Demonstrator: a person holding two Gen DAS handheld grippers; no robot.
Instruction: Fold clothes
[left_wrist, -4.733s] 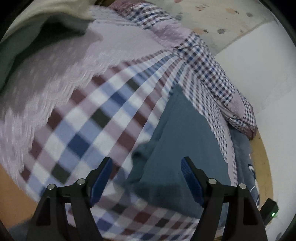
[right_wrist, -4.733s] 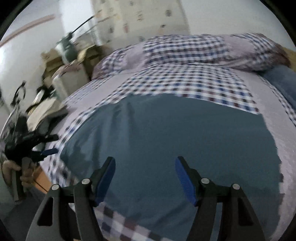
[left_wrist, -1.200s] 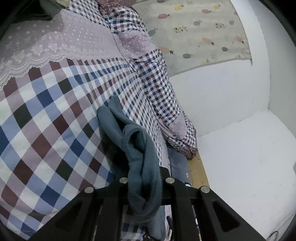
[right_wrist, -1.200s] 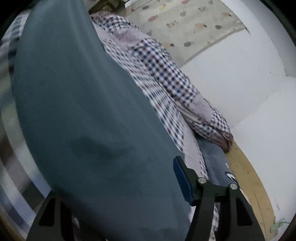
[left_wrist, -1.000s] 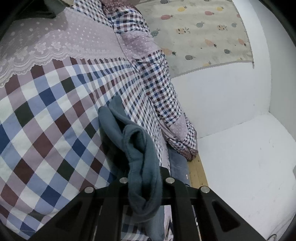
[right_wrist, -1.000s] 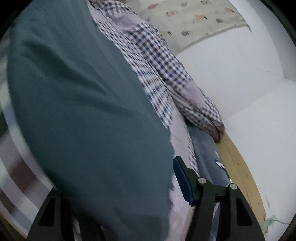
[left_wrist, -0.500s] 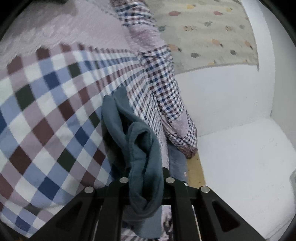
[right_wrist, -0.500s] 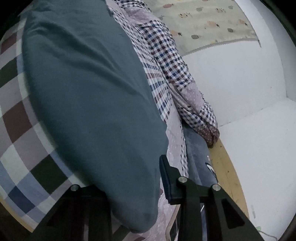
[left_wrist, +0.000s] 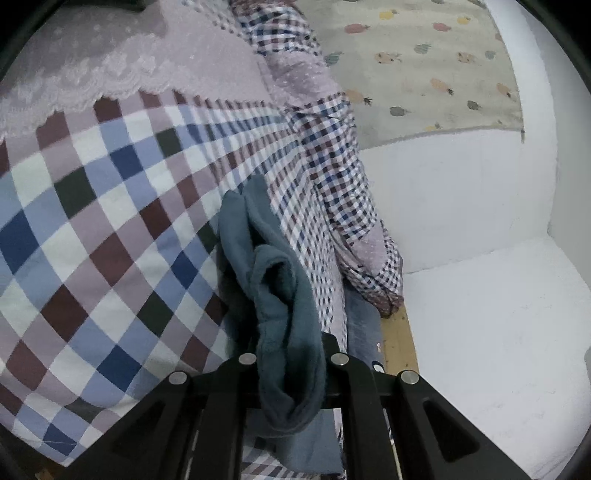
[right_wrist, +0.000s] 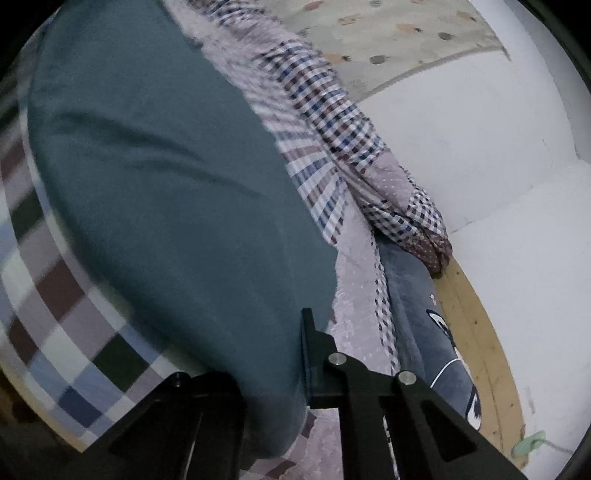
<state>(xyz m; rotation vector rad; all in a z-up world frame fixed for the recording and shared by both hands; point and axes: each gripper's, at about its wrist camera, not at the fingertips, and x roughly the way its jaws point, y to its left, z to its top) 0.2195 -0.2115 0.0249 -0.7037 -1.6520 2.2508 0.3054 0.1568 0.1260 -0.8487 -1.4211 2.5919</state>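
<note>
A teal garment (right_wrist: 166, 192) lies spread over the checked bedspread (right_wrist: 48, 288) and fills most of the right wrist view. My right gripper (right_wrist: 273, 373) is shut on its near edge, with the cloth bulging between the black fingers. In the left wrist view a bunched corner of the same teal garment (left_wrist: 280, 314) rises out of my left gripper (left_wrist: 288, 369), which is shut on it; the fingertips are hidden by the fabric. The checked bedspread (left_wrist: 92, 240) lies to the left, below the raised corner.
A long checked bolster (left_wrist: 343, 192) runs along the far side of the bed beside a white wall (left_wrist: 461, 206). A grey-blue printed cloth (right_wrist: 424, 325) and a wooden bed edge (right_wrist: 476, 325) lie to the right. A fruit-print fabric (left_wrist: 424, 66) hangs above.
Since 4.7 s ago both grippers shut on the teal garment's edges. In the last second the right fingers shut tighter on the cloth and the left lifted its corner slightly.
</note>
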